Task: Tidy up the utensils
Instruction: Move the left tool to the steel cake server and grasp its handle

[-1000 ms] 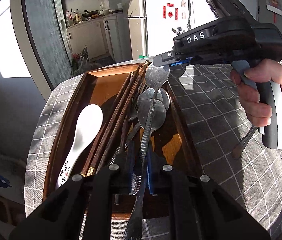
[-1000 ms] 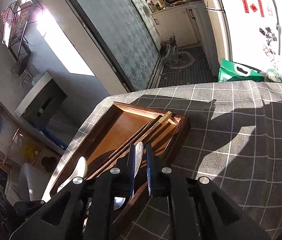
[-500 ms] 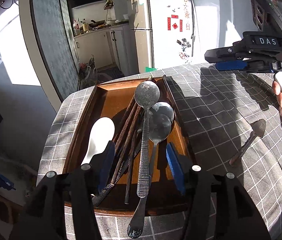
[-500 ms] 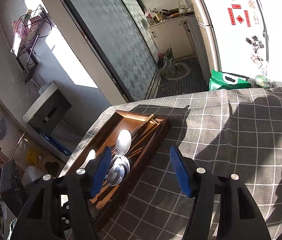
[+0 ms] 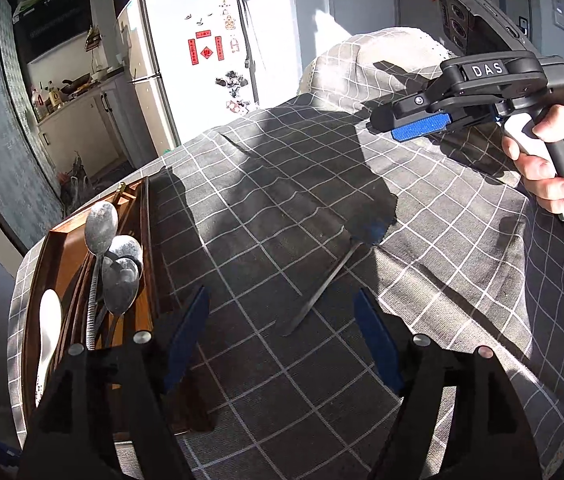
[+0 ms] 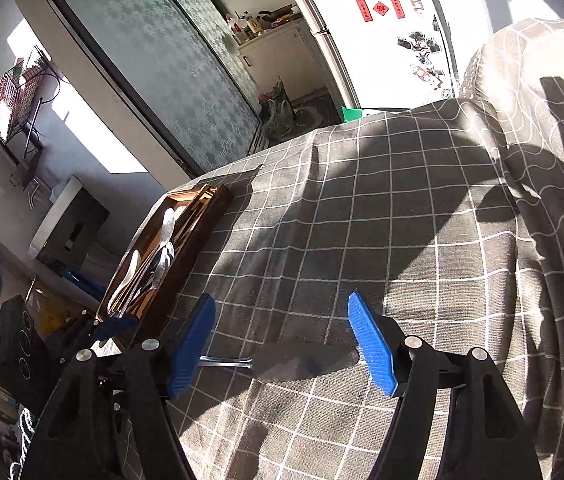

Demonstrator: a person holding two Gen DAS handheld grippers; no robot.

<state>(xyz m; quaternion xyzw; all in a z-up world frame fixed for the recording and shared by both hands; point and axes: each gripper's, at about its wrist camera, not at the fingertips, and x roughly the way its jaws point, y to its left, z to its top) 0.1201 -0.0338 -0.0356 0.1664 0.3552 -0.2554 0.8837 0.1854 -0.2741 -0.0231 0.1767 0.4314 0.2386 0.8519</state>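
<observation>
My left gripper (image 5: 282, 336) and my right gripper (image 6: 282, 344) are both empty, their blue pads spreading wider at this moment with nothing pressed between them. The step in hand, as I judge it, is fetching the last loose utensil: a flat metal server (image 5: 337, 268) with a pointed blade, lying alone on the checked tablecloth (image 5: 282, 168), well apart from the wooden tray (image 5: 150, 248).

To do it well, I would let one gripper take it, not both. In the right wrist view the server (image 6: 301, 360) lies crosswise between my pads, blade toward the right pad and thin handle running off behind the left pad, so closing here would catch it end to end. I would rather roll the wrist to span the narrow handle across its width, press down close to the cloth, and close slowly; the piece looks thin and flat, so it may slip or drag a fold of cloth with it.

The server looks dull grey, with a dark worn blade and a slim straight handle. The tray sits at the table's edge and holds three metal spoons (image 5: 114, 256) overlapping, a white ceramic spoon (image 5: 48, 324) and dark chopsticks (image 5: 78, 300) lying lengthwise.
</observation>
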